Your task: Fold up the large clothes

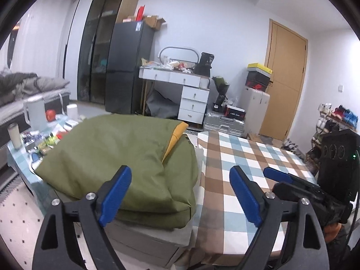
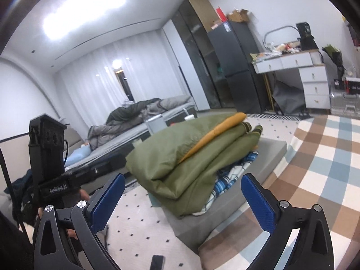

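Olive jacket (image 1: 126,157) with a mustard lining lies folded atop a blue plaid garment (image 2: 234,175) on a grey cushion (image 2: 254,189), beside the checkered tablecloth (image 1: 247,157). Left gripper (image 1: 180,193) and right gripper (image 2: 182,202) both gape wide, grasping nothing.

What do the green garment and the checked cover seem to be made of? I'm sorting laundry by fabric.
The green garment looks like smooth matte woven cloth, perhaps cotton or a synthetic shell; it folds in soft, puffy creases and shows a mustard lining. The checked cover looks like thin, flat woven cloth with a printed or woven plaid, lying smooth. The exact fibre cannot be told.
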Motion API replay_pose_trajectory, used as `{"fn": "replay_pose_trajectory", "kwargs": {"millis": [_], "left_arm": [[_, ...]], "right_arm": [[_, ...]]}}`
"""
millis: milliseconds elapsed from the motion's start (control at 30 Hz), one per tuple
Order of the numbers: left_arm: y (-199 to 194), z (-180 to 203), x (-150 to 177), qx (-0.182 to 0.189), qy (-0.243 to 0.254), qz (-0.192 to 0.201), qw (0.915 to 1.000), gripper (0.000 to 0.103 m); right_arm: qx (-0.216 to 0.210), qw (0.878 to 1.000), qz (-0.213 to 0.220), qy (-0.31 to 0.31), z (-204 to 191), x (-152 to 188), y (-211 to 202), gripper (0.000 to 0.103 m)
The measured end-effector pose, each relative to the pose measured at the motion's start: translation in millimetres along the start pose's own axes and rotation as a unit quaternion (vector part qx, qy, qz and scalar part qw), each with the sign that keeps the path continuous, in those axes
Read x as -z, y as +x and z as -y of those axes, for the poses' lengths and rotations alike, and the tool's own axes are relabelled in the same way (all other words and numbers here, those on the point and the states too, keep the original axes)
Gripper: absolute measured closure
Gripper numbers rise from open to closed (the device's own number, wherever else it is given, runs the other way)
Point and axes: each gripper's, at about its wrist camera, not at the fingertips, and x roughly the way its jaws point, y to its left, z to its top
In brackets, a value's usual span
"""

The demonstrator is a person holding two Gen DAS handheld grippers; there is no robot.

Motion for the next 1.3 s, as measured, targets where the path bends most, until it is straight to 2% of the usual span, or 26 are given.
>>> {"fn": "replay_pose_trajectory", "kwargs": {"millis": [67, 233, 433, 567, 800, 900, 1167, 1300], "left_arm": [[-2, 4, 1, -0.014, 0.011, 0.004, 0.9998, 0.002], [-9, 14, 4, -0.033, 0.039, 0.025, 0.9984, 0.001], [-11, 17, 11, -0.026, 0.034, 0.024, 0.9988, 0.001], [-11, 26, 17, -0.018, 0.048, 0.018, 0.9985, 0.001], [-15, 48, 25, 0.008, 0.079, 0.016, 0.9967, 0.001], [-17, 56, 30, 0.005, 0.094, 0.018, 0.9954, 0.001], [-25, 71, 50, -0.049, 0.152, 0.006, 0.9871, 0.001], [-28, 66, 56, -0.069, 0.134, -0.003, 0.9887, 0.001]], "right_arm": [[0.001, 1.000, 0.000, -0.009, -3, 1, -4, 0.000], [0.001, 1.000, 0.008, -0.012, -8, 2, -18, 0.000], [0.008, 1.000, 0.023, -0.004, -8, 1, -33, 0.000], [0.020, 0.999, 0.032, 0.002, -8, 2, -44, 0.000], [0.078, 0.995, 0.061, 0.016, -8, 14, -67, 0.000], [0.084, 0.995, 0.058, 0.022, -7, 19, -71, 0.000], [0.087, 0.995, 0.048, 0.017, -9, 33, -72, 0.000], [0.081, 0.996, 0.046, 0.005, -10, 38, -74, 0.000]]}}
